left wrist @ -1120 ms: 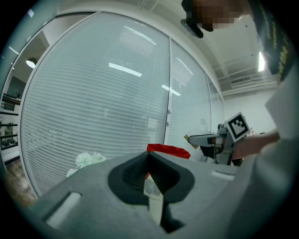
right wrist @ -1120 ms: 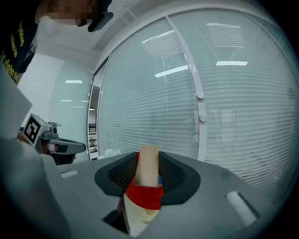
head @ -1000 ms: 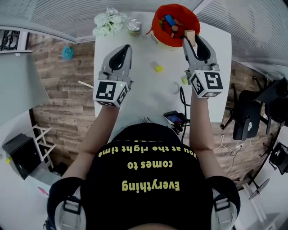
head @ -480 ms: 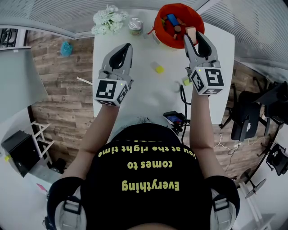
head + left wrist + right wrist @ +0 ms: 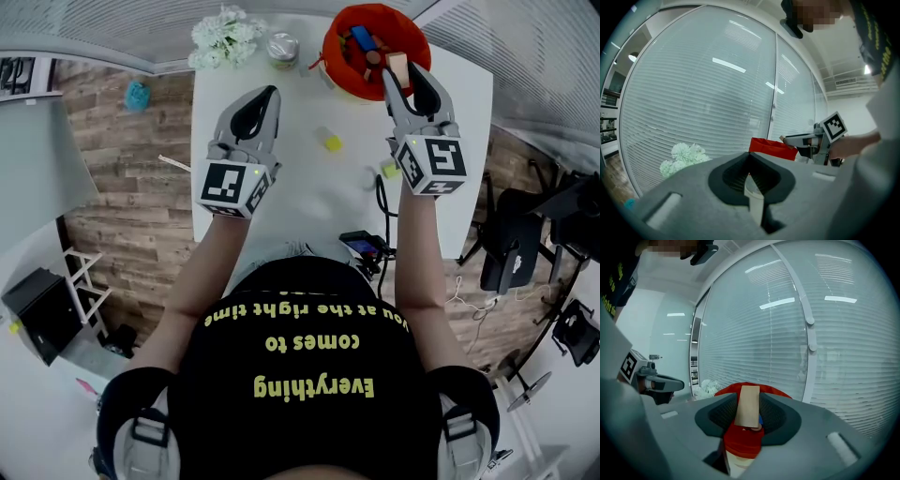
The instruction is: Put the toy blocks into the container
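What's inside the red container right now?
A blue block and a few other pieces show inside the red container; the tan block in the right gripper covers its near side.

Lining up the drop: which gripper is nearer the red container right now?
Right. The right gripper, shut on a wooden block, is at the red container's near rim; the left gripper hangs over the table, left of it and clearly apart.

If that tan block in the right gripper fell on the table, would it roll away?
Probably not: the tan block looks flat-sided, so it should tumble and stop rather than roll. It sits unbent between the fingers of the right gripper, so it's likely stiff wood.
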Tool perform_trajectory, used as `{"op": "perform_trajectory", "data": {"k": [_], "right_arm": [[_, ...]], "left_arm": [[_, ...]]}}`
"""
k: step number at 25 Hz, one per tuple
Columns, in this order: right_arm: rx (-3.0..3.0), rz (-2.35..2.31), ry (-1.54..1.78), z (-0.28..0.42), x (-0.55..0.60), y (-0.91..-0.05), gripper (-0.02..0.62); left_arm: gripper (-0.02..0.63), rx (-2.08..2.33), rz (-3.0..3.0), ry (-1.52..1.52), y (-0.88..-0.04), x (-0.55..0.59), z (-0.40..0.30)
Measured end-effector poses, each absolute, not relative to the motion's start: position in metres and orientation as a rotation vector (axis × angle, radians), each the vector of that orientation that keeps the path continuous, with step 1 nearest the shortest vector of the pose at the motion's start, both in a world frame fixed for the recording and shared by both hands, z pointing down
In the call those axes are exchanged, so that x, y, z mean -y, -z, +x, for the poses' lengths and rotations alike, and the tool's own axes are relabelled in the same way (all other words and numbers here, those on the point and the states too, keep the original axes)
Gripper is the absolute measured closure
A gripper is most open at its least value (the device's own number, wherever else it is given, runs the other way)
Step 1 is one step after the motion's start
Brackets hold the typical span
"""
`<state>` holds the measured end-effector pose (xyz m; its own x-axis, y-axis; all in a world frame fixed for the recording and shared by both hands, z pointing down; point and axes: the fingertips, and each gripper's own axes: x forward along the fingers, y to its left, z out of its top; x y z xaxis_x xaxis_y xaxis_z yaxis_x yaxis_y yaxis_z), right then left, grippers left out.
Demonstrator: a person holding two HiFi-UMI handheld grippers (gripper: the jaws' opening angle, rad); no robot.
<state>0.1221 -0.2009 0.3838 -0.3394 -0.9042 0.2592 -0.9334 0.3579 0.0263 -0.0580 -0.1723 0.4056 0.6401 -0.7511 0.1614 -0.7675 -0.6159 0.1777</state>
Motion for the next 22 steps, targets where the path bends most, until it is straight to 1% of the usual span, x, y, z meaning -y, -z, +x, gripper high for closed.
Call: {"op": "perform_trajectory", "data": {"k": [17, 20, 22], "right_arm": [[2.325, 1.559, -0.199, 0.120, 0.202, -0.403, 0.437], [2.325, 1.567, -0.201, 0.120, 0.201, -0.404, 0.419], [2.310, 1.576, -0.199, 0.122, 0.201, -0.405, 0.435]], "left_arm": [[0.607, 1.221, 2.628, -0.124, -0.413, 0.175, -0.052], [0.607, 1.205, 2.636, -0.122, -0.413, 0.174, -0.048], [0.607, 1.198, 2.639, -0.121, -0.413, 0.173, -0.045]]}}
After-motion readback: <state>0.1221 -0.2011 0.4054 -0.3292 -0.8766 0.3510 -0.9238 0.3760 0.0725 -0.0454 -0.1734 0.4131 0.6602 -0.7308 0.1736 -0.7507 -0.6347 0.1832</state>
